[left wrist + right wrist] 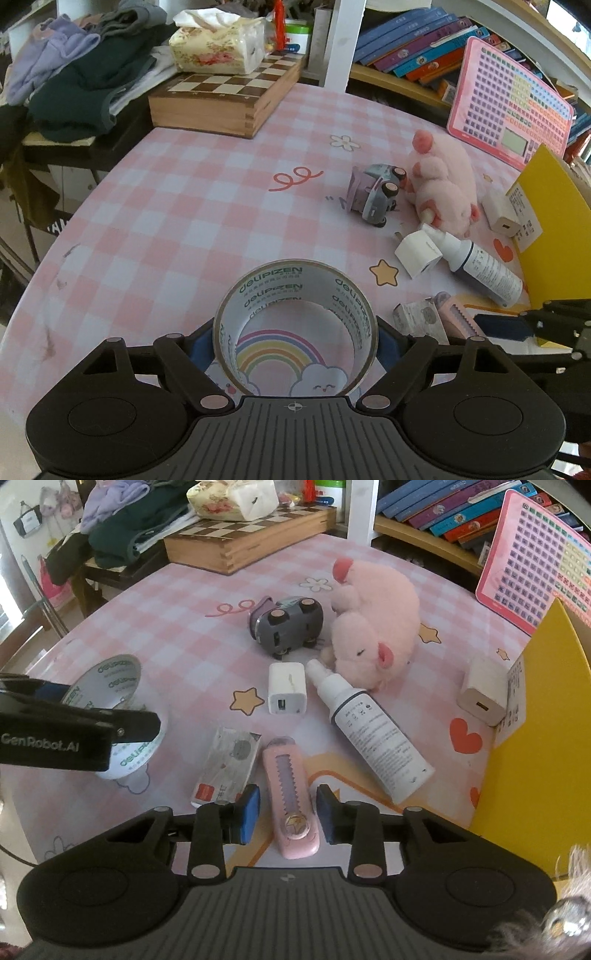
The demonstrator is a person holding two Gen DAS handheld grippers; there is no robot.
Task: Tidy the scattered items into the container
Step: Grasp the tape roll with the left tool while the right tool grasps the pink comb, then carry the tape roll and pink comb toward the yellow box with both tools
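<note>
Left tongs (pixel 294 341), left wrist view: pads pressed on both sides of the tape roll (pixel 295 325), which stands on edge on the pink checked worktop (pixel 184 206); grip looks made. Right wrist view: right tongs (pixel 286 814) straddle the pink box cutter (pixel 291 801) lying flat; jaws narrowed, a sliver of gap visible, contact uncertain. Yellow container (pixel 535 746) sits at right. Step judged: double pickup. Next: confirm right hold, lift both, carry over the yellow wall.
</note>
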